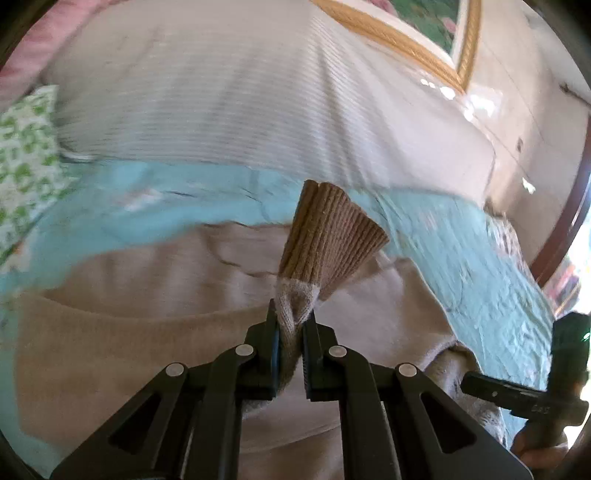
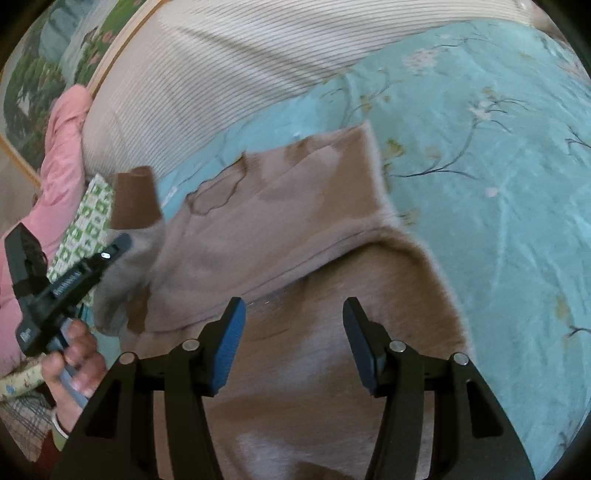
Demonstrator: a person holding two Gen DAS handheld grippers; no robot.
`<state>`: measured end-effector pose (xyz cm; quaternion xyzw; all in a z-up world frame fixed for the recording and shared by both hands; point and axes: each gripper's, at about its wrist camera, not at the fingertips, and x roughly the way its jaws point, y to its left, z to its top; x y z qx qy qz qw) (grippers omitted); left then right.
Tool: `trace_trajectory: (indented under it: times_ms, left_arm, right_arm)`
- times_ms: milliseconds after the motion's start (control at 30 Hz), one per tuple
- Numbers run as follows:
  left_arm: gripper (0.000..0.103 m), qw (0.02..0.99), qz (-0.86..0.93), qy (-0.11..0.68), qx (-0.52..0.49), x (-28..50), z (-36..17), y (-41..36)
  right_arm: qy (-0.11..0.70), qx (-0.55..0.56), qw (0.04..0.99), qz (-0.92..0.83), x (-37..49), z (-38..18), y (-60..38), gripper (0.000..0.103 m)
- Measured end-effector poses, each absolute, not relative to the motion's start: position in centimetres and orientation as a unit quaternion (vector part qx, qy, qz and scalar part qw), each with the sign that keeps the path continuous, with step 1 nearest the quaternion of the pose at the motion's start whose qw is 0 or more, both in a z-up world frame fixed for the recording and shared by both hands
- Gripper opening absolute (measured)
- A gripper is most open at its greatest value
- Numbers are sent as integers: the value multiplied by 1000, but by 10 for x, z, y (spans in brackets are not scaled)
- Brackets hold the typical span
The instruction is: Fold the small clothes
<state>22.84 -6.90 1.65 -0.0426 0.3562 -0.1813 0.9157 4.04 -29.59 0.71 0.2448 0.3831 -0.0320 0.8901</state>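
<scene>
A small tan sweater lies spread on the light blue floral bedspread. My left gripper is shut on the end of one sleeve, and its darker ribbed cuff sticks up past the fingertips above the sweater body. In the right wrist view the left gripper holds that sleeve cuff raised at the sweater's left side. My right gripper is open and empty, hovering just above the lower part of the sweater.
A white ribbed pillow lies beyond the sweater. A green-patterned cloth and pink fabric lie at the left. A gold-framed picture hangs behind the bed. The right gripper's body shows at the right edge.
</scene>
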Motion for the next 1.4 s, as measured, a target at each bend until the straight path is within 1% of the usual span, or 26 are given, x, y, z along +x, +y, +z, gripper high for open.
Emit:
trace_trajectory:
  times_ms: [133, 167, 200, 233, 300, 333, 367, 400, 533, 700, 767, 900, 1000, 1067, 1100, 1133, 1167, 1200, 1233, 1300, 1367, 1400]
  left_arm:
    - [8, 907, -183, 379, -14, 239, -12, -108]
    - [10, 904, -181, 387, -7, 241, -20, -113]
    - [16, 900, -184, 395, -6, 241, -26, -115]
    - [19, 895, -186, 406, -5, 242, -32, -116]
    - [35, 889, -189, 418, -4, 240, -36, -113]
    - [41, 889, -188, 418, -2, 234, -36, -109]
    - [56, 890, -185, 416, 2, 228, -34, -106]
    - [66, 895, -176, 410, 5, 218, -30, -97]
    - [67, 908, -147, 392, 1, 179, -18, -54]
    - [67, 918, -49, 394, -11, 151, -19, 29]
    - [67, 917, -17, 398, -26, 147, -24, 60]
    - [66, 898, 44, 434, -53, 156, -48, 108]
    - [67, 892, 55, 443, -70, 165, -59, 121]
    - [67, 893, 58, 439, -75, 173, -59, 120]
    - [67, 894, 58, 438, -73, 178, -59, 119]
    - [67, 895, 63, 436, -70, 184, -59, 116]
    - [67, 895, 70, 436, -66, 189, -60, 116]
    - [67, 894, 77, 437, -62, 194, -60, 114]
    - [67, 895, 80, 435, -60, 195, -60, 114]
    - [68, 895, 86, 433, -59, 200, -60, 116]
    - [69, 896, 86, 431, -67, 198, -61, 119]
    - [71, 895, 81, 432, -72, 198, -62, 120]
  right_arm:
    - [382, 249, 889, -41, 40, 6, -308, 56]
    - [383, 250, 888, -43, 41, 6, -309, 56]
    - [383, 251, 888, -44, 42, 6, -310, 56]
    - [384, 252, 887, -45, 42, 6, -310, 56]
    - [387, 258, 884, -46, 46, 4, -311, 57]
    - [387, 263, 882, -46, 49, 4, -311, 61]
    - [387, 268, 881, -46, 50, 4, -310, 66]
    - [385, 273, 881, -44, 52, 4, -309, 71]
    - [385, 278, 880, -24, 66, 6, -293, 71]
    - [401, 271, 875, 1, 91, 1, -263, 71]
    - [393, 260, 882, -13, 97, 2, -261, 71]
    - [398, 284, 871, -35, 113, -5, -277, 71]
    - [416, 275, 866, -31, 130, -12, -274, 71]
    - [446, 255, 858, -19, 144, -20, -265, 71]
    - [456, 245, 855, -20, 150, -24, -260, 70]
    - [458, 232, 858, -22, 152, -24, -255, 46]
    - [458, 214, 863, -18, 156, -20, -250, 26]
    - [456, 215, 864, -4, 158, -17, -249, 11]
    - [445, 223, 867, 11, 158, -10, -251, 11]
    - [390, 208, 897, 7, 146, 24, -260, 11]
    - [340, 193, 920, -27, 130, 53, -276, 11]
    - [323, 190, 926, -49, 123, 62, -290, 11]
